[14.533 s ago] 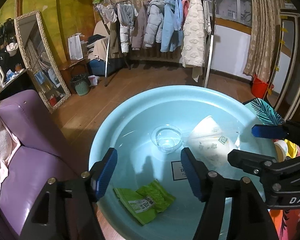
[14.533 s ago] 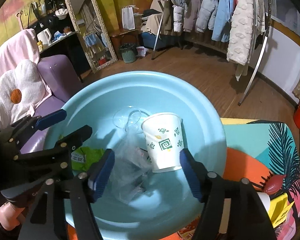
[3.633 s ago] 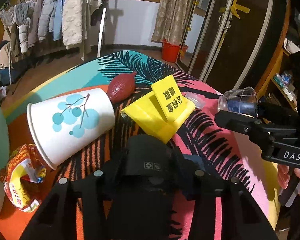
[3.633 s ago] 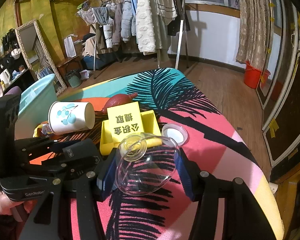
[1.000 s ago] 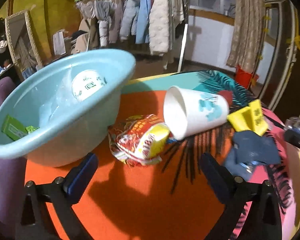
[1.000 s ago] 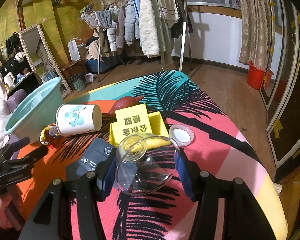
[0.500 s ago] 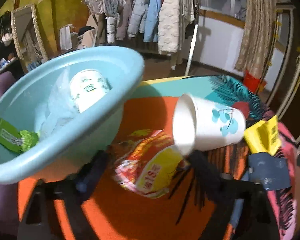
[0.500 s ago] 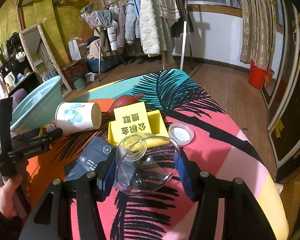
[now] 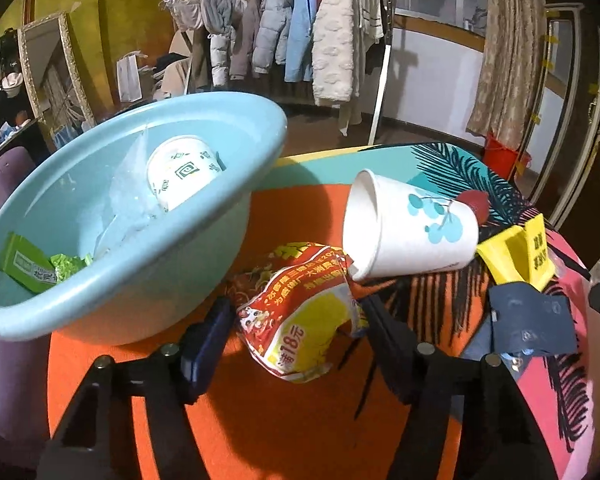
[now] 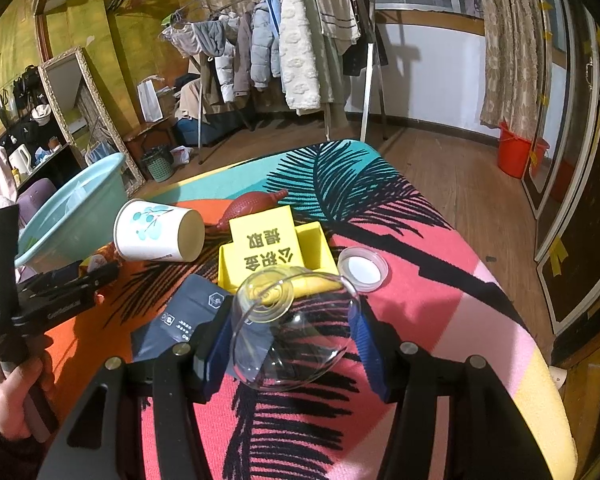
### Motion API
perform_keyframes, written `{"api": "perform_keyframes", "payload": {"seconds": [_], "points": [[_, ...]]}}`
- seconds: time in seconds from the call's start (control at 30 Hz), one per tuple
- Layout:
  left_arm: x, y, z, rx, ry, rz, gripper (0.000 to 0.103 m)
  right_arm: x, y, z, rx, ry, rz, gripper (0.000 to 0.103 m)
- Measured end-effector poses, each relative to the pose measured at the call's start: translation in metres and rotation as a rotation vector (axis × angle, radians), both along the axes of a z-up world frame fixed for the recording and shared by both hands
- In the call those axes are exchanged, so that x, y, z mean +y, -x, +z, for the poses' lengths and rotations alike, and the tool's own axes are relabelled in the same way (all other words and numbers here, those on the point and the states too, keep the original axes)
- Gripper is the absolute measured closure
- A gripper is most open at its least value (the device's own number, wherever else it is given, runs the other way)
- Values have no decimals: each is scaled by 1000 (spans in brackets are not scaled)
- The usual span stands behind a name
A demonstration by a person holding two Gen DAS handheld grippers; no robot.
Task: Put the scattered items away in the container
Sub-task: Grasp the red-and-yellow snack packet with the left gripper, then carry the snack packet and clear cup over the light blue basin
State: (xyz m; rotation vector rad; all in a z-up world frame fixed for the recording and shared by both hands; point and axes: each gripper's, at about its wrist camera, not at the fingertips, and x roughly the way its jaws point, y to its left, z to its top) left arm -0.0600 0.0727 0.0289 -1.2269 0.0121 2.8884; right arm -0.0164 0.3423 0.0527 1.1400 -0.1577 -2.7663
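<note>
A crumpled red and yellow snack packet [image 9: 300, 320] lies on the orange part of the tablecloth beside the light blue basin [image 9: 228, 120]. My left gripper [image 9: 296, 320] has a finger on either side of the packet. Its jaws are closing, with the pads right at the packet's edges but no squeeze showing. The basin holds a patterned paper cup [image 9: 184, 176], clear plastic and green wrappers [image 9: 32, 264]. My right gripper [image 10: 292, 336] is shut on a clear glass bowl [image 10: 296, 340], held just above the cloth. In the right wrist view the left gripper [image 10: 60, 284] shows at the left, by the basin [image 10: 72, 200].
A white cup with blue sprigs [image 9: 412, 232] lies on its side just behind the packet. A yellow card holder [image 10: 268, 248], a dark blue pouch [image 10: 184, 320], a red-brown bulb [image 10: 252, 204] and a clear lid [image 10: 362, 268] lie mid-table. A purple sofa [image 9: 4, 184] is left.
My left gripper has come down and in on the snack packet, and its jaws have narrowed around it. The right gripper and its glass bowl have not moved.
</note>
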Motion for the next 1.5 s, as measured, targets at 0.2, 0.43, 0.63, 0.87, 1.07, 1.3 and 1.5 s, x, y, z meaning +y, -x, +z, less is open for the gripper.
{"api": "perform_keyframes", "payload": {"seconds": [0.2, 0.43, 0.63, 0.87, 1.07, 1.3, 1.5], "points": [[-1, -8, 3, 11, -4, -27, 33, 1, -4, 2, 5, 1, -3, 43], [7, -36, 27, 81, -1, -97, 33, -2, -8, 9, 10, -2, 2, 43], [2, -55, 56, 140, -12, -129, 33, -14, -17, 25, 30, -12, 16, 43], [-22, -68, 83, 184, -23, -118, 33, -42, -25, 43, 46, -25, 60, 43], [-71, -63, 104, 214, -38, -37, 33, -90, -20, 62, 72, -22, 144, 43], [-132, -43, 108, 218, -38, 14, 33, -155, 7, 85, 101, 24, 230, 43], [-164, -27, 93, 202, -43, 32, 33, -213, 46, 92, 85, 64, 299, 43]]}}
